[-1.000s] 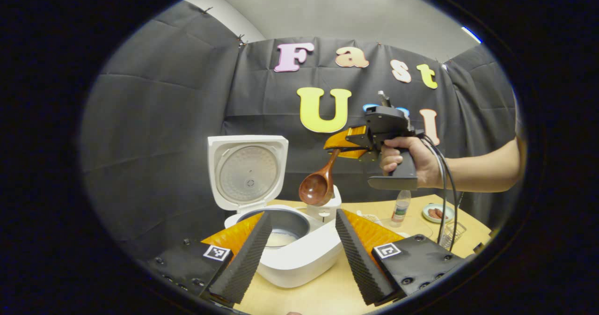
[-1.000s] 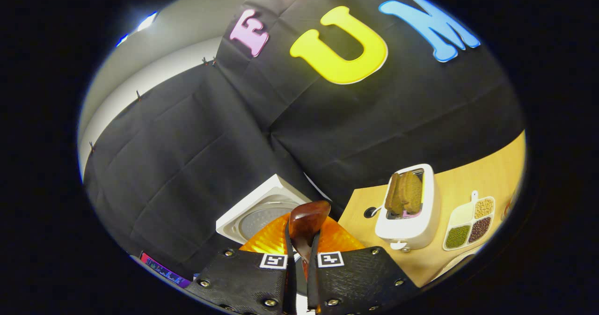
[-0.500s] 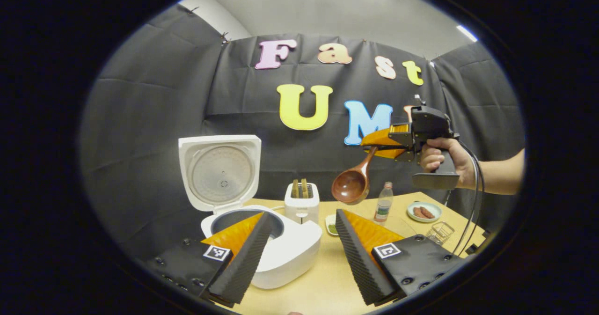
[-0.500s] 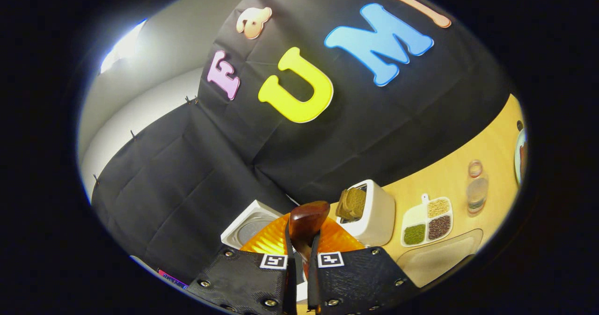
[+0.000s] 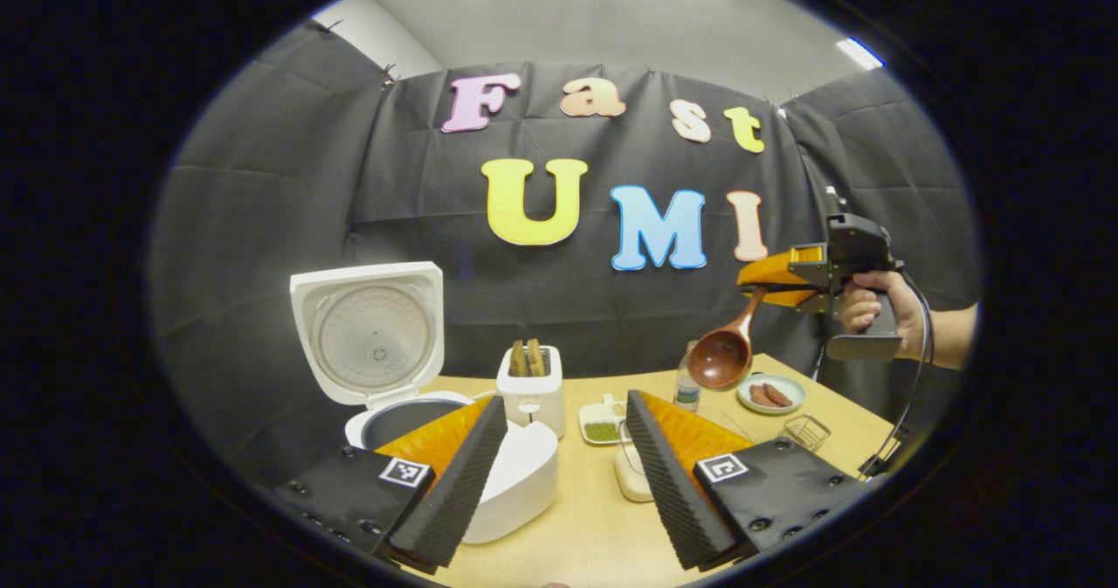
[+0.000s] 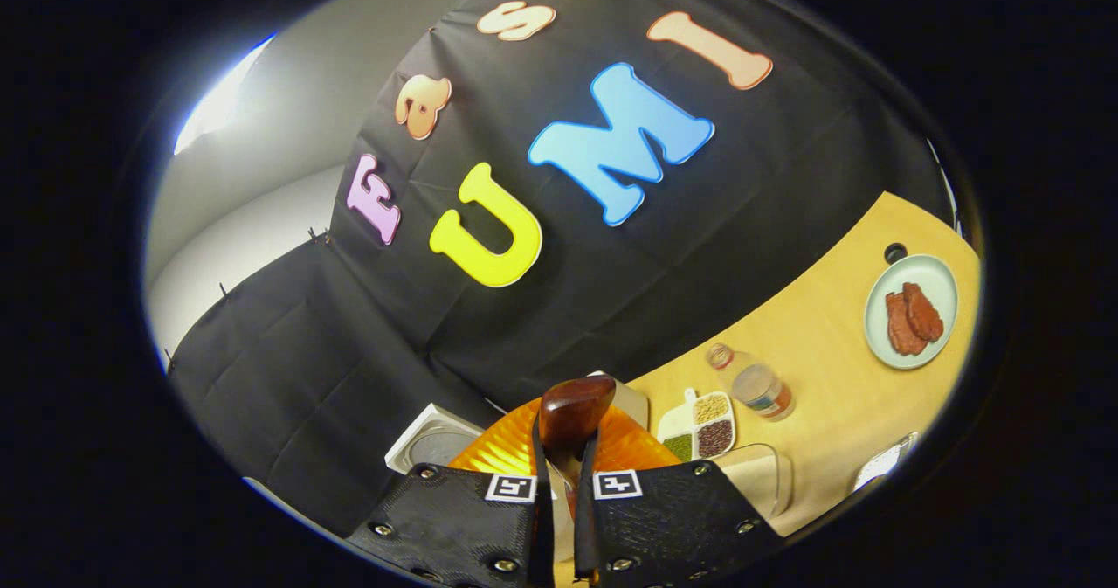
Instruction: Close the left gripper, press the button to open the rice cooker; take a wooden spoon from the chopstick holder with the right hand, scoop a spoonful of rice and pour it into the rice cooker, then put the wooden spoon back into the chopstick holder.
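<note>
Left gripper view: the left gripper (image 5: pixel 559 466) stands open and empty; the rice cooker (image 5: pixel 515 483), lid raised, sits just beyond its left finger. Far to its right, the right gripper (image 5: pixel 769 275) clamps the wooden spoon (image 5: pixel 721 356), bowl hanging down above the table (image 5: pixel 594 536).

Right gripper view: fingers pinch the spoon's handle, bowl ahead; plate (image 6: pixel 939 287) and bottle (image 6: pixel 758 389) beyond. The chopstick holder cannot be made out here, so the return could miss it; a thin handle may swivel in the grip.
</note>
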Action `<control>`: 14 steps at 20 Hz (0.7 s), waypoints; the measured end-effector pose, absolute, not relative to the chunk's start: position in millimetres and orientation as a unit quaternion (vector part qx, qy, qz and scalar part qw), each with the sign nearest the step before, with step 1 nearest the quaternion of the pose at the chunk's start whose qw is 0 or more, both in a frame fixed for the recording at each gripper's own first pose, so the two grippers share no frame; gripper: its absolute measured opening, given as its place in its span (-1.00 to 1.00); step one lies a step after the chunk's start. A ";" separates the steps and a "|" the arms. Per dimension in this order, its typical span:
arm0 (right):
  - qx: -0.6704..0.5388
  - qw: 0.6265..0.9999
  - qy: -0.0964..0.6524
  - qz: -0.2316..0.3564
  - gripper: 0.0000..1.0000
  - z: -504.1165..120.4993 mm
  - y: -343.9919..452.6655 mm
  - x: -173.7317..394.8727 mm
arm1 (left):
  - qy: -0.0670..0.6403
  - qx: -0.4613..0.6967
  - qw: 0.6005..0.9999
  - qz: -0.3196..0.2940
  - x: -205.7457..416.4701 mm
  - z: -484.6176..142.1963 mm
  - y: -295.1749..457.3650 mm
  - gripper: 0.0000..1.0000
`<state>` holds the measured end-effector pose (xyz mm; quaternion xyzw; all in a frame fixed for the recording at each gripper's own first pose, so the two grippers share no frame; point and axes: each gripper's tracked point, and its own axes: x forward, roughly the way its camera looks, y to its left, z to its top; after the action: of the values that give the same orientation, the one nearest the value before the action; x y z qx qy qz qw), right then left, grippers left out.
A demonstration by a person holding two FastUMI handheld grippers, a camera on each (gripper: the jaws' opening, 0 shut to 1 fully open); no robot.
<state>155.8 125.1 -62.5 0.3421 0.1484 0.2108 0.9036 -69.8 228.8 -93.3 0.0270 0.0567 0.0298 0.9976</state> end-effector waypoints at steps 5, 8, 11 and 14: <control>0.346 0.916 0.122 0.160 -0.82 -59.4 52.3 137.8 | 0.042 0.036 0.998 0.030 -60.0 -75.9 205.8 0.91; 0.337 0.925 0.121 0.126 -0.82 -71.7 12.3 128.7 | 0.040 0.038 0.998 0.032 -52.9 -71.7 189.7 0.92; 0.337 0.927 0.127 0.101 -0.82 -85.9 -19.8 122.3 | 0.037 0.041 0.998 0.029 -48.0 -67.6 171.2 0.91; 0.340 0.927 0.138 0.072 -0.82 -105.4 -49.0 119.9 | 0.042 0.048 0.998 0.026 -44.0 -67.9 154.1 0.84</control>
<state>119.9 -49.0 -105.4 0.3404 0.1382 0.0722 0.9273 -44.0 154.1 -67.9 0.0477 0.0420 0.0262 0.9976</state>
